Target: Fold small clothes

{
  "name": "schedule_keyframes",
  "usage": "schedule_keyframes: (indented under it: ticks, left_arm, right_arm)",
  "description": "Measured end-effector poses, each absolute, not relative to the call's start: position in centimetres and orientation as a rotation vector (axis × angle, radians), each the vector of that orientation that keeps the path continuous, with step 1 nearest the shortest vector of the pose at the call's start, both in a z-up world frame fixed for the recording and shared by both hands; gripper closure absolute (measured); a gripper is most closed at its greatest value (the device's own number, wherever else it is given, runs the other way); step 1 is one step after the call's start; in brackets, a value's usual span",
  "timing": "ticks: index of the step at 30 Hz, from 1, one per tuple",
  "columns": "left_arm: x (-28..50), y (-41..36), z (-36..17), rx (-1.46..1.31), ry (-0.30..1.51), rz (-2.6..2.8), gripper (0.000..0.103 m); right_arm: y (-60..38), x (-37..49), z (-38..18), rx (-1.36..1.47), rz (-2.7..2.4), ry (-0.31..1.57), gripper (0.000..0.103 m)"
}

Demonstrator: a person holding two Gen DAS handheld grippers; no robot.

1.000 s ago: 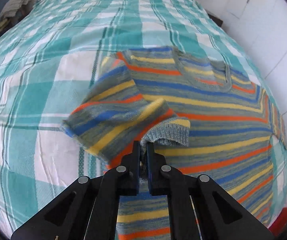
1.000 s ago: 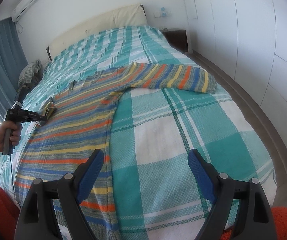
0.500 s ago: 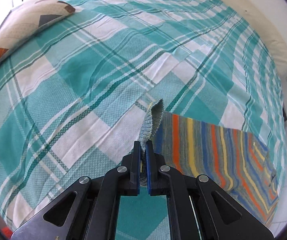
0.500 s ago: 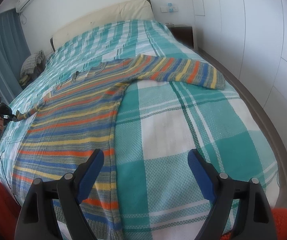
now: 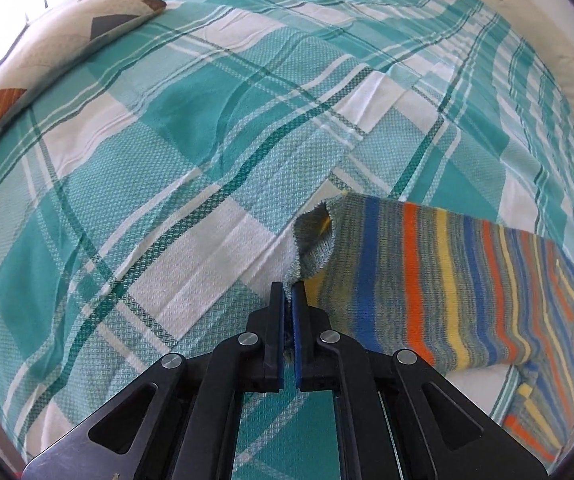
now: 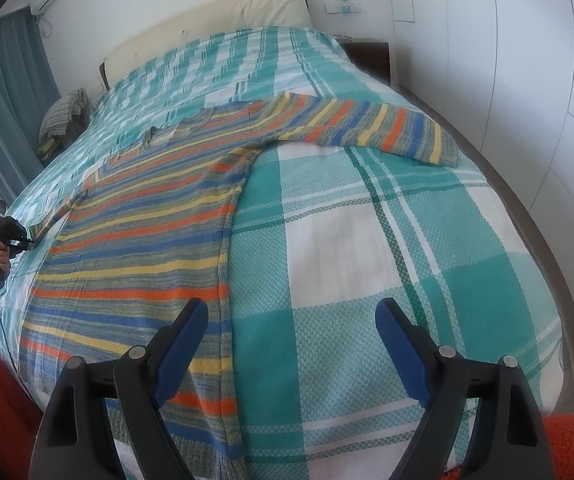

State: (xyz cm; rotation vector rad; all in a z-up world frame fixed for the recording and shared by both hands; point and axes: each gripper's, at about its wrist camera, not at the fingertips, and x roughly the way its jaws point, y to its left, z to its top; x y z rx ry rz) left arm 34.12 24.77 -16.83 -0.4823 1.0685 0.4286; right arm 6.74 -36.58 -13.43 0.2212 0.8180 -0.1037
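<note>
A striped sweater in orange, blue, yellow and grey lies flat on the bed, body toward the foot, one sleeve stretched out to the right. My left gripper is shut on the grey cuff of the other sleeve, pulled out sideways over the bedspread. It also shows in the right wrist view at the far left, held by a hand. My right gripper is open and empty, above the sweater's right side edge near the hem.
The bed has a teal and white checked bedspread. A patterned pillow lies at the left edge in the left wrist view. A small pile of cloth sits near the headboard. White wardrobe doors run along the right.
My left gripper has carried the sleeve cuff off the sweater's body and out to the left, so the sleeve now lies stretched out. My right gripper stays open, shifted slightly.
</note>
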Motion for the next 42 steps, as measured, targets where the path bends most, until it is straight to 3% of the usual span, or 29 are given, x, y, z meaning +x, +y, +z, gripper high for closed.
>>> schedule_keyframes:
  ticks: [5,6,7,9,12,22,26,42]
  left_arm:
    - [31.5,27.1,-16.1,-0.504,1.044,0.542,0.098]
    - [30.7,27.3,-15.6,-0.509,1.035,0.54,0.092]
    - [29.7,27.3,-15.0,-0.511,1.016,0.527,0.085]
    - [27.4,26.5,-13.6,-0.501,0.969,0.481,0.042]
    - [23.6,23.8,-12.0,-0.449,0.912,0.367,0.018]
    - [19.4,16.2,-17.9,-0.301,1.036,0.131,0.013]
    - [19.4,14.9,-18.2,-0.222,1.041,0.132,0.001]
    - [19.0,14.3,-19.1,-0.162,1.029,0.148,0.0]
  right_arm:
    - [-37.0,6.2,-12.9,0.235,-0.114,0.789,0.018]
    - [-37.2,6.1,-12.8,0.246,-0.12,0.782,0.018]
    - [-37.4,6.0,-12.7,0.258,-0.126,0.776,0.018]
    - [-38.0,5.8,-12.6,0.284,-0.143,0.766,0.018]
    - [-38.7,5.7,-12.6,0.316,-0.168,0.762,0.018]
    - [-39.4,5.3,-12.7,0.326,-0.232,0.759,0.018]
    - [-39.4,5.1,-12.9,0.314,-0.249,0.767,0.018]
    - [-39.8,5.4,-13.5,0.345,-0.244,0.782,0.018]
